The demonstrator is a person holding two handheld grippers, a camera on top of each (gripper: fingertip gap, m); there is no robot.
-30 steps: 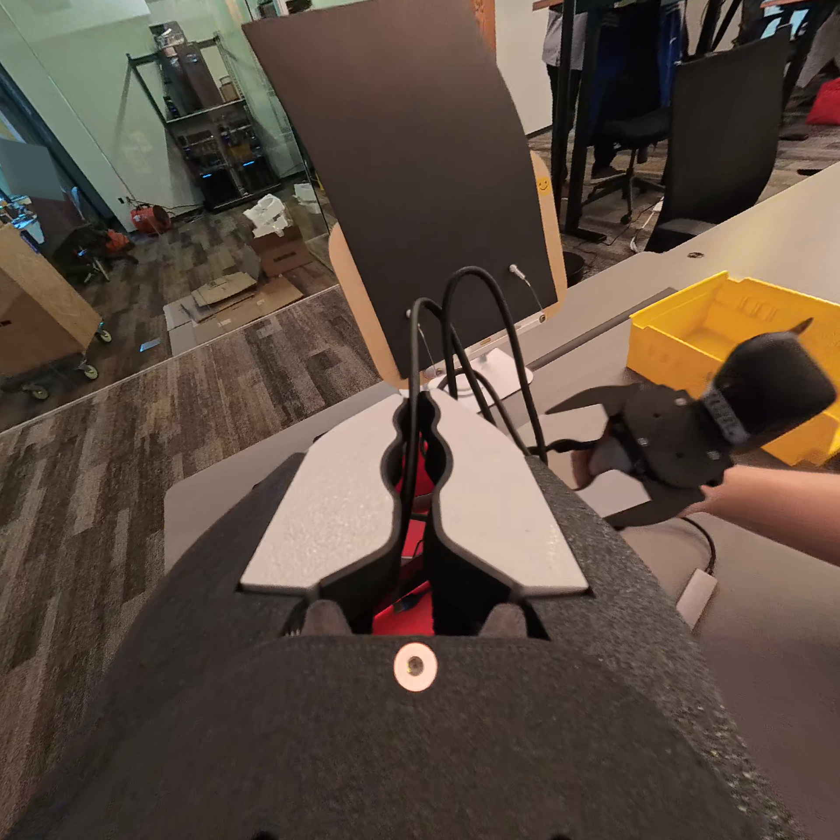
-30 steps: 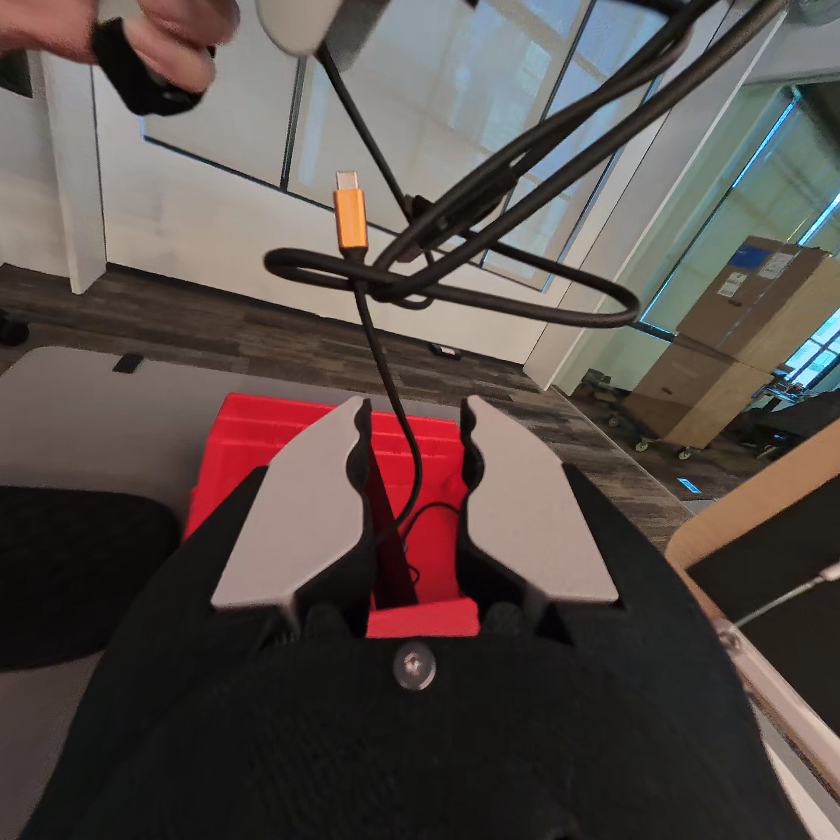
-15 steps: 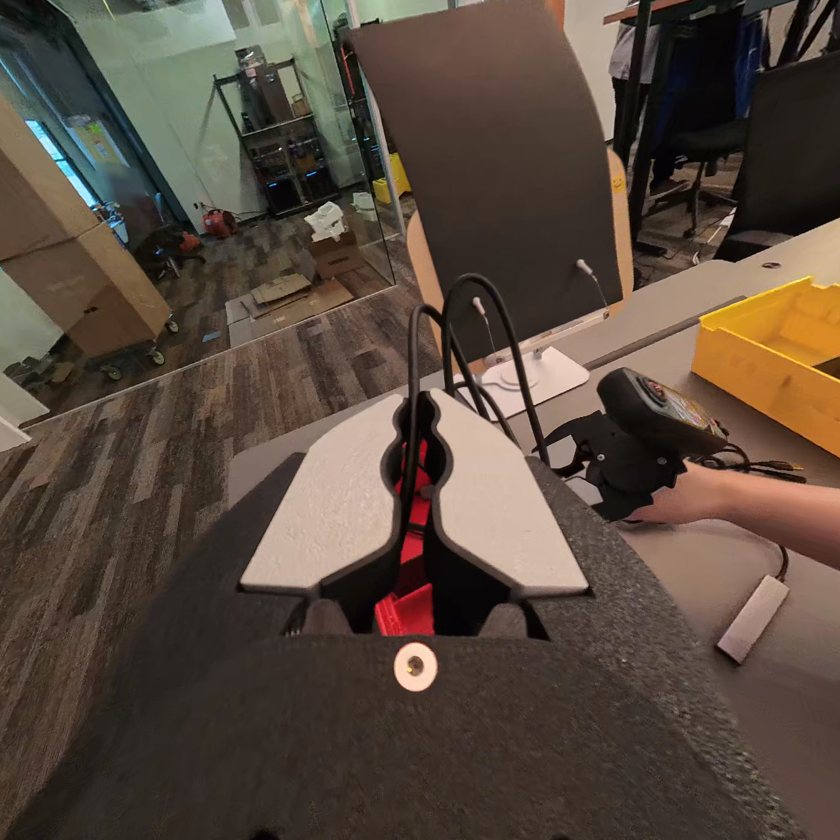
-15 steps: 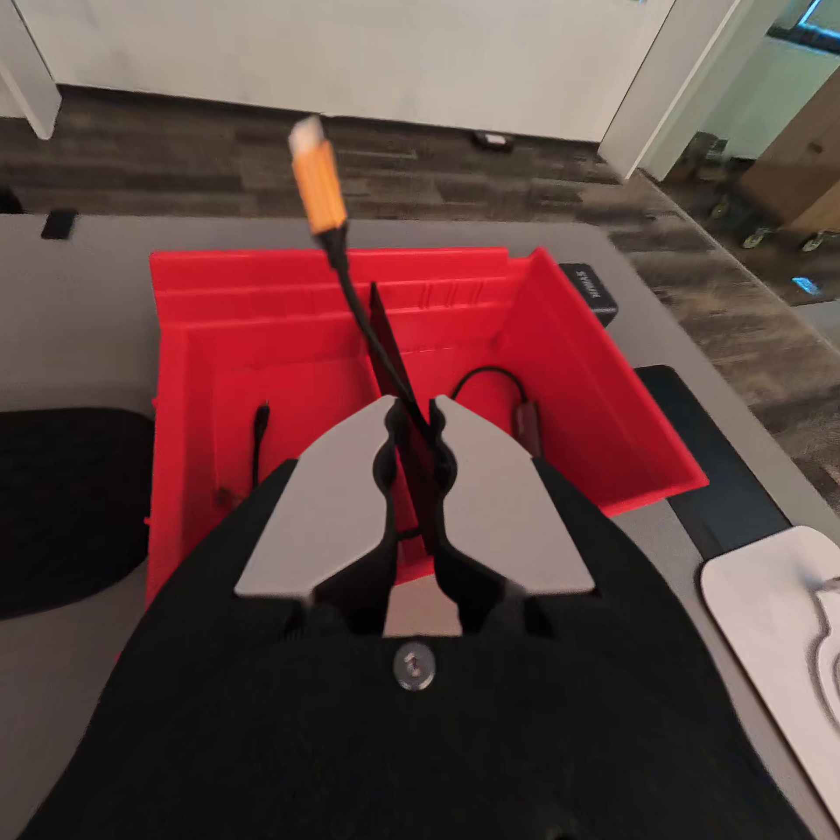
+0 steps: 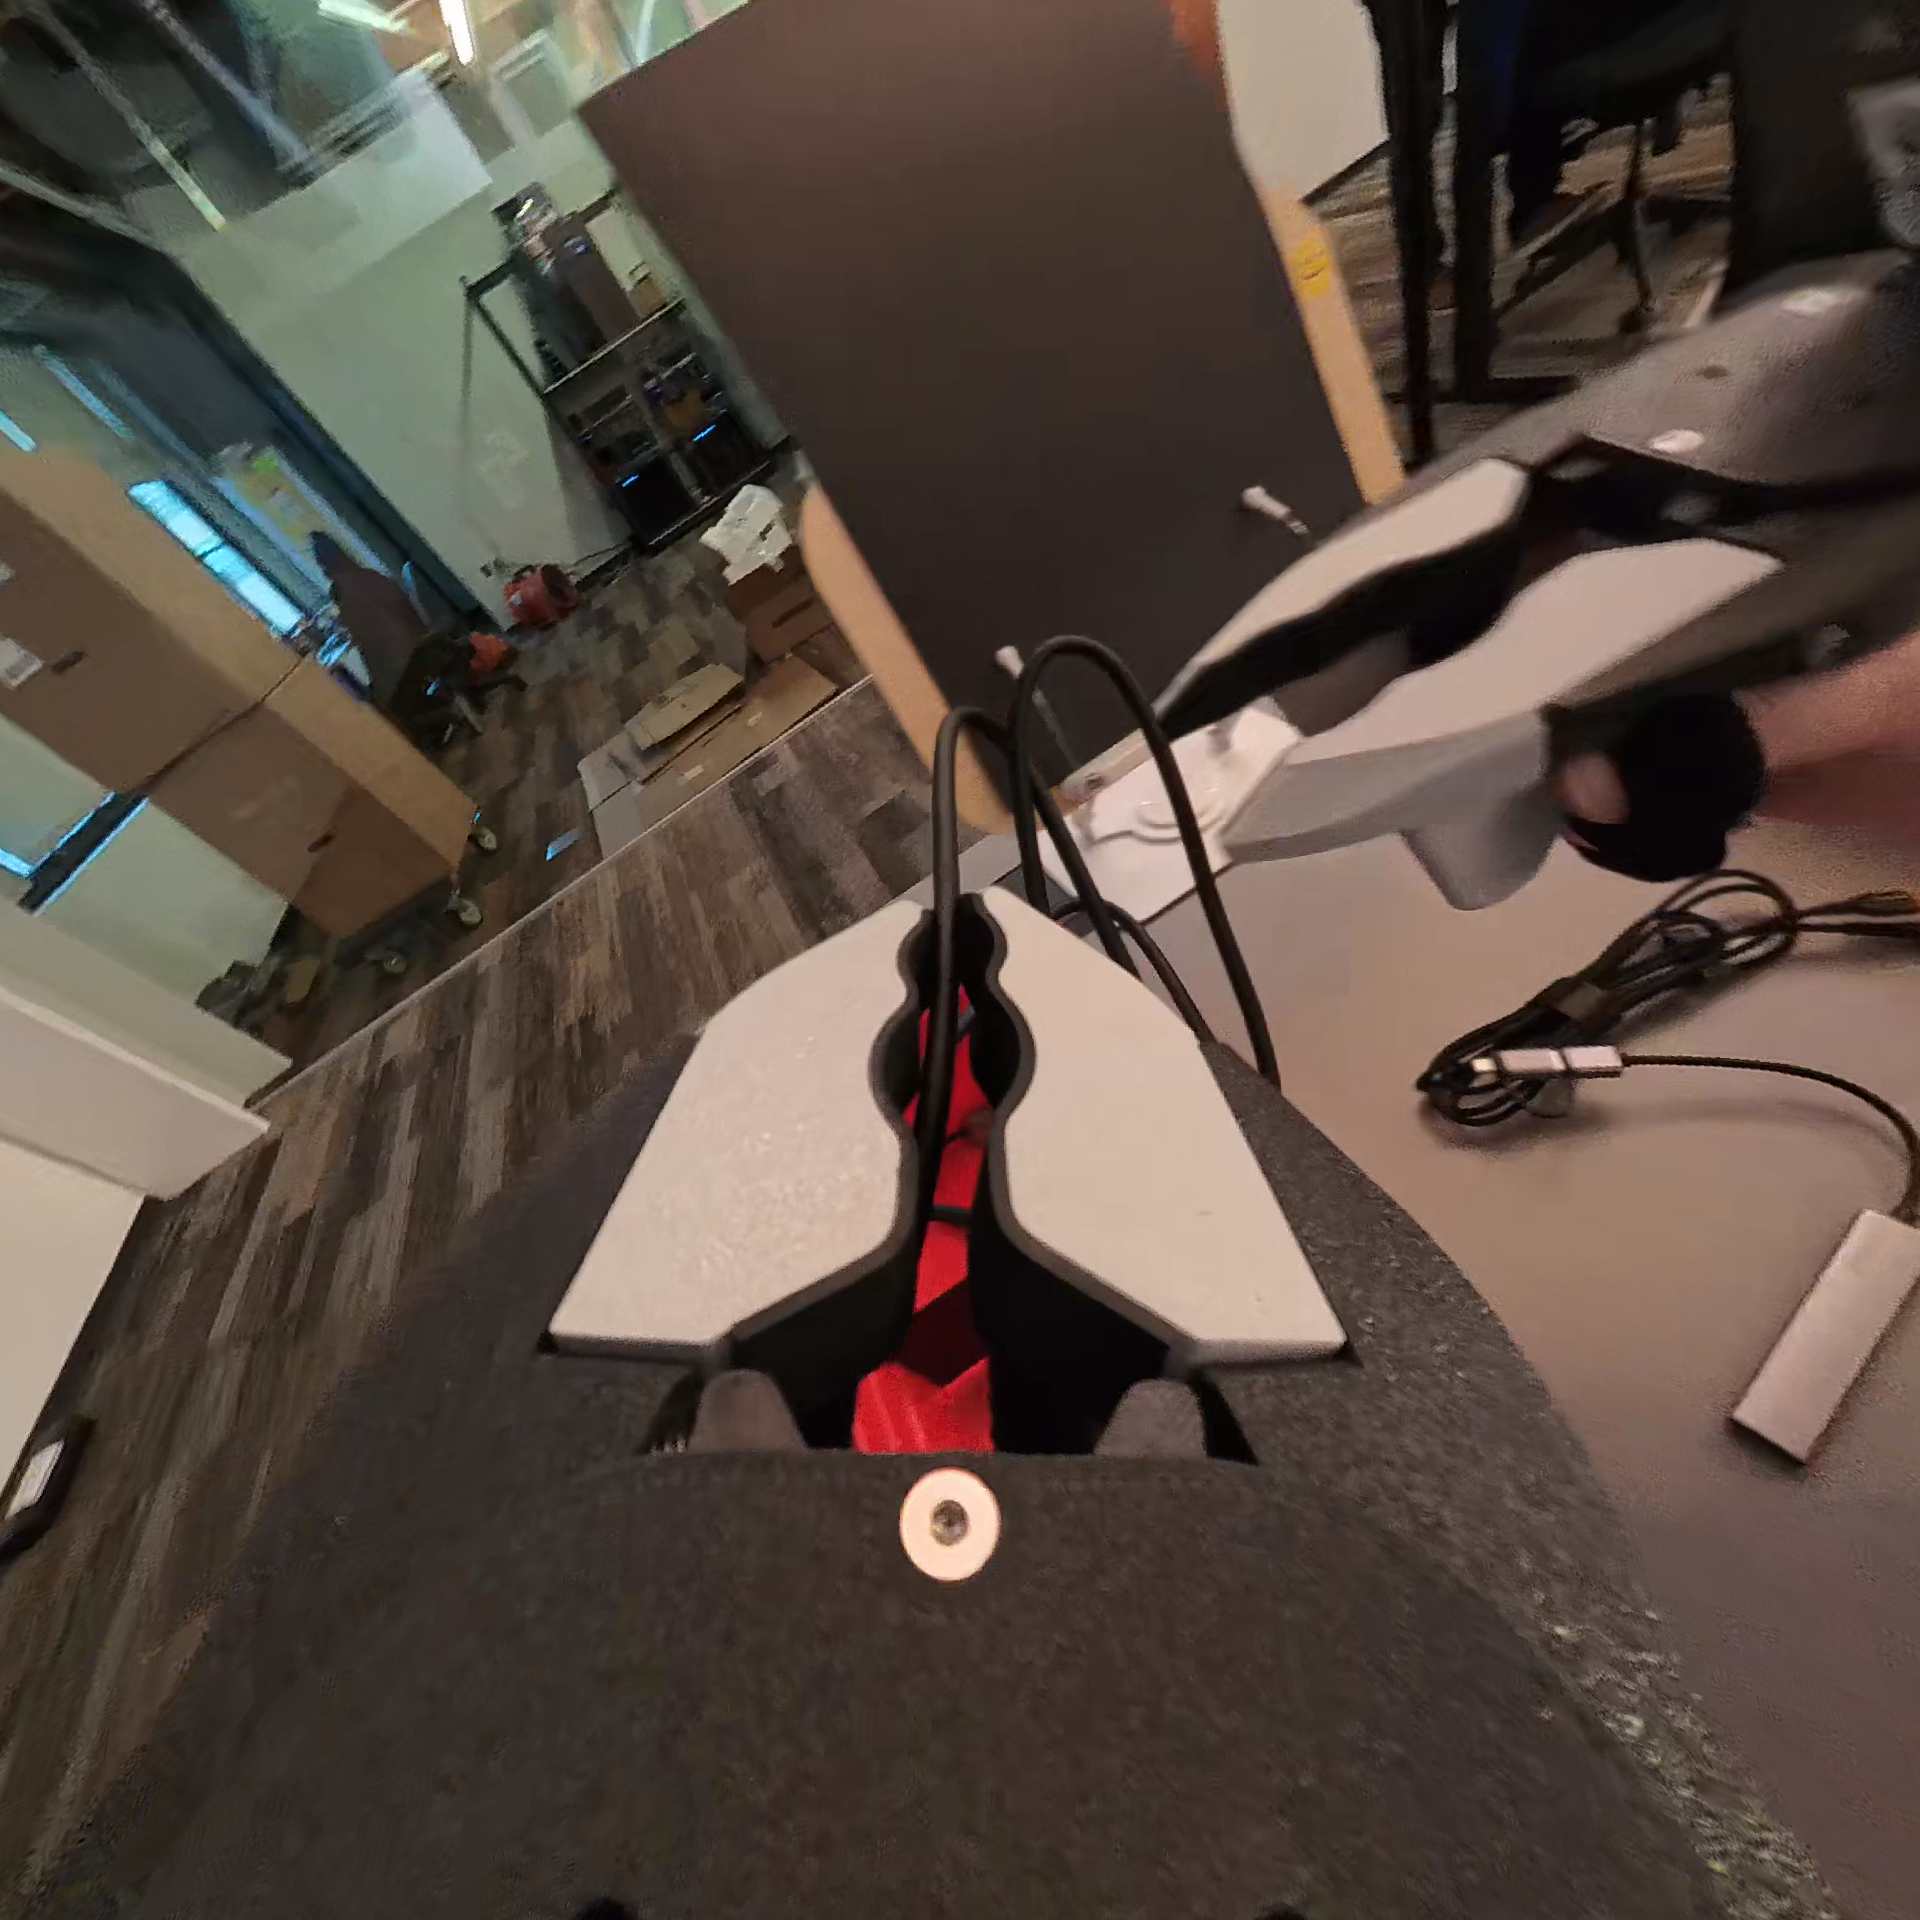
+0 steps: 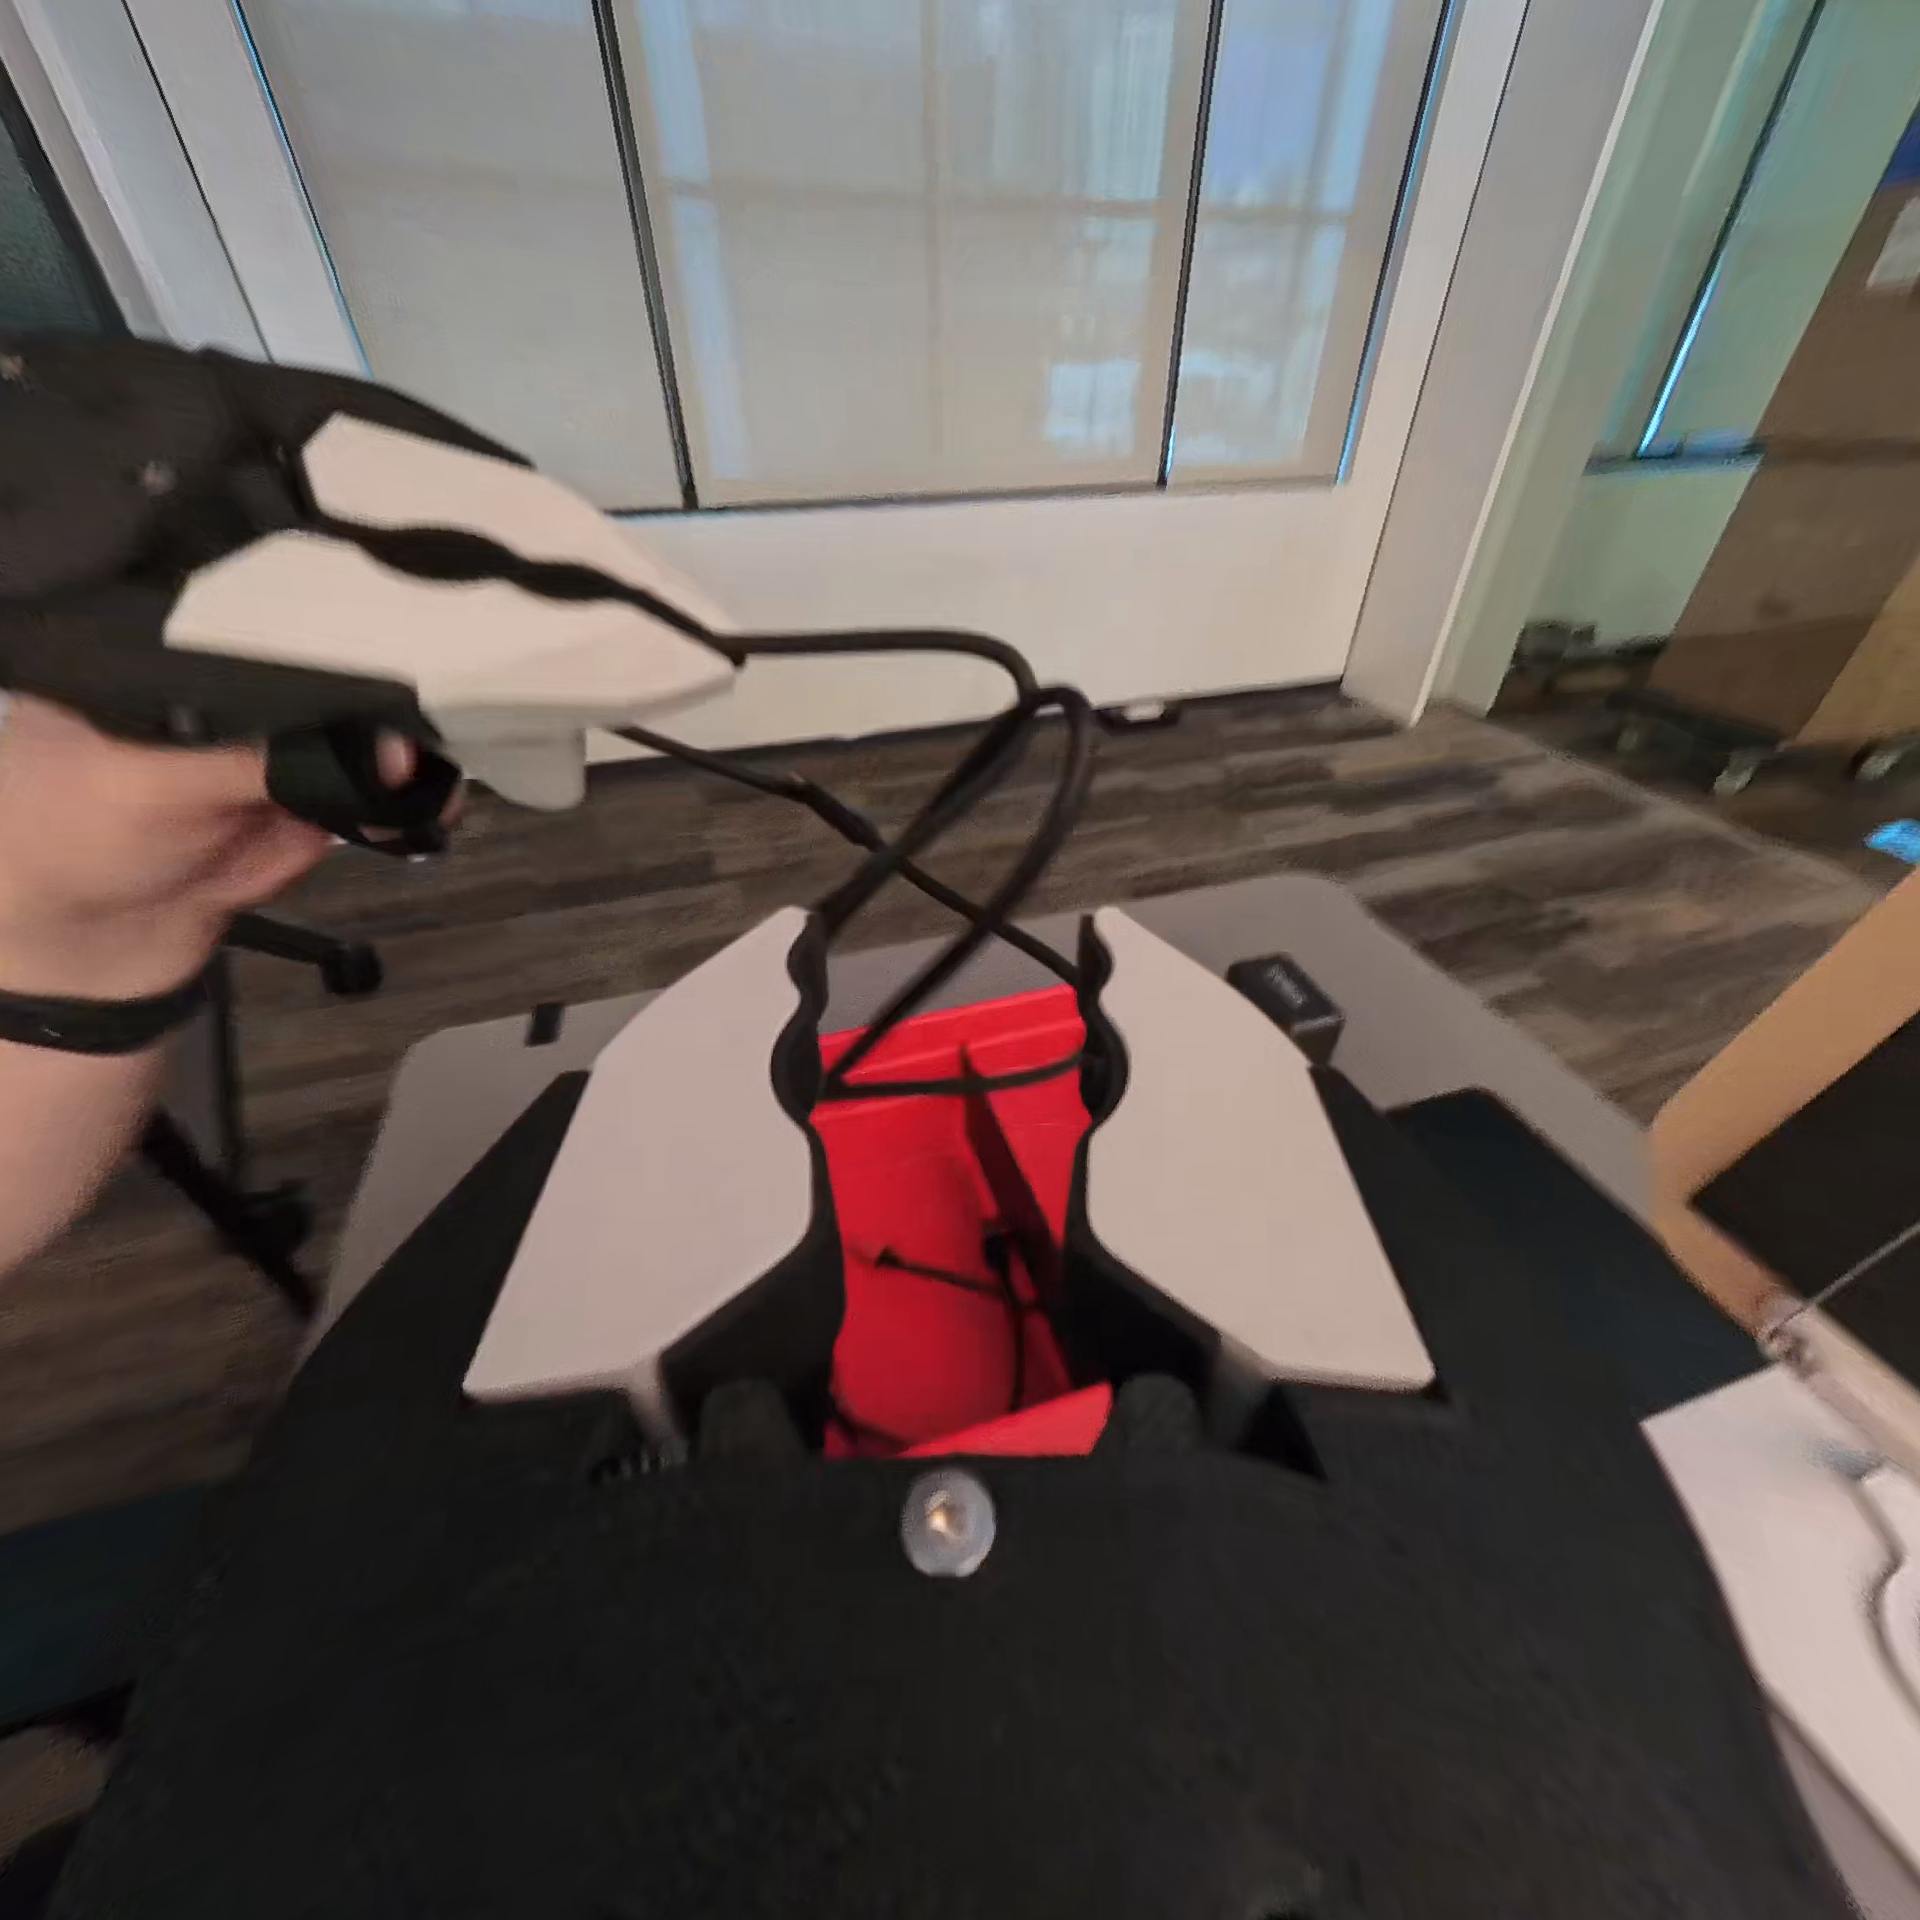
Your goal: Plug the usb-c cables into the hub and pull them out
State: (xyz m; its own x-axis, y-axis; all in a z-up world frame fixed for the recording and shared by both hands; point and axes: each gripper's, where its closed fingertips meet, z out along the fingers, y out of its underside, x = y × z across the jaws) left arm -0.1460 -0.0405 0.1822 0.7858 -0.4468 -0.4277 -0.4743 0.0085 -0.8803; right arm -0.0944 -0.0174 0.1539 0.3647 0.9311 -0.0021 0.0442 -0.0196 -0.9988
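My left gripper (image 5: 956,912) is shut on a black cable (image 5: 1081,649) that loops up from its fingertips. The right wrist view shows it at the upper left (image 6: 717,652), pinching the same cable (image 6: 1075,758), which hangs down into a red bin (image 6: 935,1153). My right gripper (image 6: 948,935) is open above the bin. Cable loops cross between its fingers (image 6: 665,1143), and neither pad presses on them. The left wrist view shows it at the upper right (image 5: 1216,748). A grey hub (image 5: 1839,1340) lies on the table with its thin lead.
A coil of black cables with metal plugs (image 5: 1558,1039) lies on the grey table (image 5: 1455,935) beside the hub. A dark panel on a white stand (image 5: 987,364) rises behind. A small black box (image 6: 1288,997) sits past the bin. Left tips to right tips: about 7 cm. From the right gripper's tips to the grey hub (image 5: 1839,1340) is close to 35 cm.
My right gripper was shut on the thin cable with the orange plug. It has now opened, and that plug is out of view. It has also tilted up. My left gripper stays shut on the black cable.
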